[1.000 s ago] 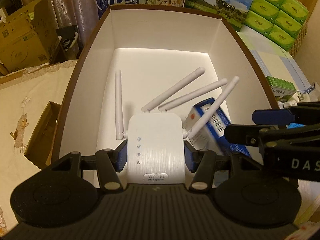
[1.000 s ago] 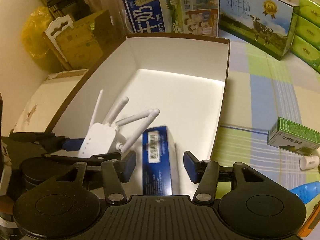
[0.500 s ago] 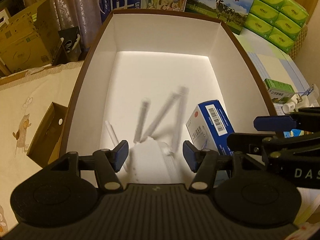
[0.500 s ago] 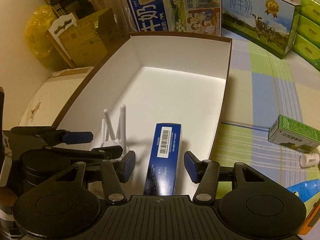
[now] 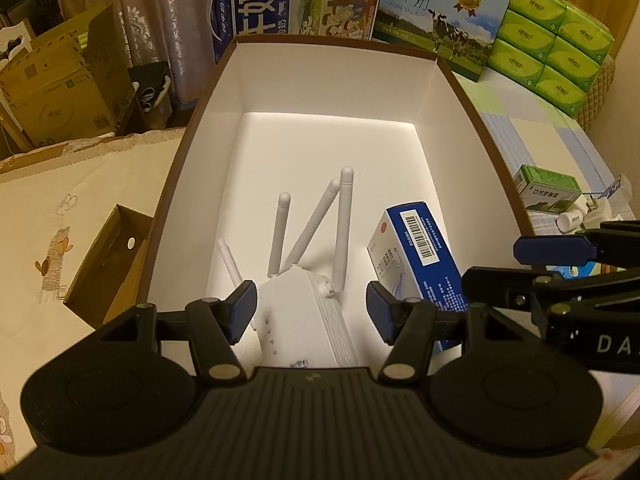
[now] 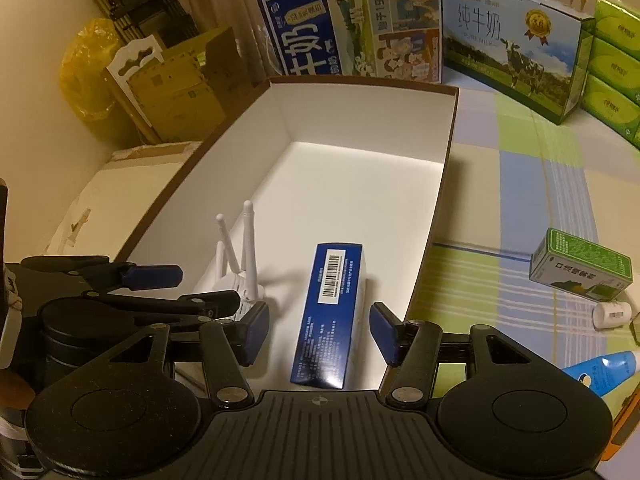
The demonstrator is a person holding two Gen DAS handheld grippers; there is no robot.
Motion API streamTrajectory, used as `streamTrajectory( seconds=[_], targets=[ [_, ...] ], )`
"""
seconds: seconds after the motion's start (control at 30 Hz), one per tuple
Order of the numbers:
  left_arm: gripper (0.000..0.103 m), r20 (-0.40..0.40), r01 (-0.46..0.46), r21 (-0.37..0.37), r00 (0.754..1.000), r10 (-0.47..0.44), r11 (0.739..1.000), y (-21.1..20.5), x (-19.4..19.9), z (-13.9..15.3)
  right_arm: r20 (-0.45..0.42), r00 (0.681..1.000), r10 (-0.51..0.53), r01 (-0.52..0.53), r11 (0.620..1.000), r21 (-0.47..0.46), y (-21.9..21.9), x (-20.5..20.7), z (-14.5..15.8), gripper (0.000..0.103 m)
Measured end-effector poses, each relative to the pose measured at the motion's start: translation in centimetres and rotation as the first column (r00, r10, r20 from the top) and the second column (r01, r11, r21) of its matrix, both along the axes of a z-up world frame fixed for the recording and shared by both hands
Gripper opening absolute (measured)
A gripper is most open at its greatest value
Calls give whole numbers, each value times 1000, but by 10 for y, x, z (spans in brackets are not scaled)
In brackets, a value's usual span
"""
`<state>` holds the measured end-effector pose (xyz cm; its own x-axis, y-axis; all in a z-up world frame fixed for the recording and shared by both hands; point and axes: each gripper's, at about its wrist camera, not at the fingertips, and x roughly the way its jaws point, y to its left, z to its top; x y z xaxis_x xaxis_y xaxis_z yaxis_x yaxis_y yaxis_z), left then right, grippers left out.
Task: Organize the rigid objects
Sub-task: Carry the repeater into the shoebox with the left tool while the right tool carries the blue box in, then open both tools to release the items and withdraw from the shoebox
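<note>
A white router (image 5: 304, 316) with several antennas lies inside the big white box with brown rim (image 5: 472, 108), near its front. My left gripper (image 5: 312, 308) is open above it, jaws apart and clear of it. A blue carton (image 5: 420, 256) lies in the box to the router's right. In the right wrist view my right gripper (image 6: 318, 332) is open above the blue carton (image 6: 332, 312), not touching it; the router (image 6: 244, 276) and the box (image 6: 444, 196) show there too. The left gripper (image 6: 152, 280) is at the left.
A green carton (image 6: 580, 264), a small white bottle (image 6: 612, 314) and a blue tube (image 6: 600, 372) lie on the checked cloth right of the box. Milk cartons (image 6: 352, 28) and green tissue packs (image 5: 552, 40) stand behind. A small brown cardboard box (image 5: 108, 264) sits left.
My left gripper opened and let go of the router, which dropped into the box and came to rest. Both grippers have risen slightly.
</note>
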<state>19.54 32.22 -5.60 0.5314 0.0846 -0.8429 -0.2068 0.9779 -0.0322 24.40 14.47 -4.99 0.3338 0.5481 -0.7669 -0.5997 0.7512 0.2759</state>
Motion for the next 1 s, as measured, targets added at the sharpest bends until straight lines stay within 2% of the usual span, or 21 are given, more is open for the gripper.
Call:
streamTrajectory(
  seconds=[0.5,1.0],
  targets=[
    [57,61,3,6,998,-3,1000,-39,-25,31,17,1000,-4,3,998,69,-43,-20,23,54],
    [57,103,57,-24,993,-54,998,-117,-36,49,-6,999,-39,39,996,82,-137,-19,24,54]
  ],
)
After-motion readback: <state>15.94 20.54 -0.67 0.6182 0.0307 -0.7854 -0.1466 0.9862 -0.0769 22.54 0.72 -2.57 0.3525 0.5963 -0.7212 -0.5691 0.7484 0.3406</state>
